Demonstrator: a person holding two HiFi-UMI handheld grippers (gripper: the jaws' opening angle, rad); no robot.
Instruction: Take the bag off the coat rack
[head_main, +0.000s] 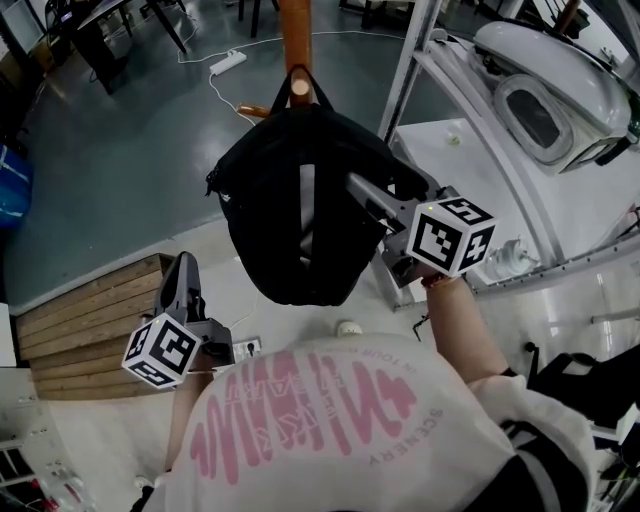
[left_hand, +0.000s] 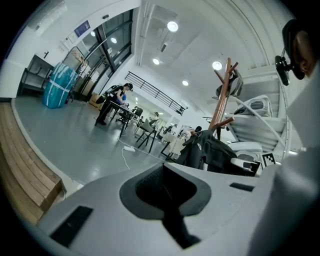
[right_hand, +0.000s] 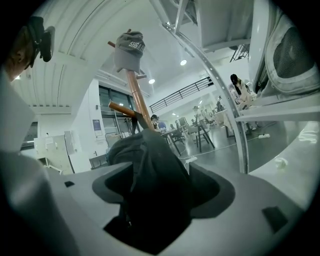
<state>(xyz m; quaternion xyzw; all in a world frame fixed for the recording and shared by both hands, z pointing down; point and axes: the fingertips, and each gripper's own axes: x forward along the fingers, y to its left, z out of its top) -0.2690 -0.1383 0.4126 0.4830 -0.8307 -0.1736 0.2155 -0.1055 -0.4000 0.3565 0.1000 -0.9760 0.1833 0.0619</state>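
A black backpack (head_main: 300, 220) hangs by its top loop from a peg of the wooden coat rack (head_main: 294, 40). My right gripper (head_main: 362, 192) reaches into the bag's right side. In the right gripper view the bag's dark fabric (right_hand: 150, 175) fills the gap between wide-spread jaws of the right gripper (right_hand: 155, 205), and I see no pad pressing on it. A grey cap (right_hand: 129, 47) tops the rack (right_hand: 137, 100). My left gripper (head_main: 183, 268) is low at the left, shut and empty, well apart from the bag. The left gripper view shows the bag (left_hand: 210, 152) and the rack (left_hand: 220, 105) off to the right.
A white frame bar (head_main: 415, 60) and a white pod-like machine (head_main: 545, 90) stand close on the right. Wooden planks (head_main: 90, 320) lie at the lower left. A power strip (head_main: 228, 62) with its cable lies on the grey floor behind the rack. Far off are tables and chairs (left_hand: 120, 112).
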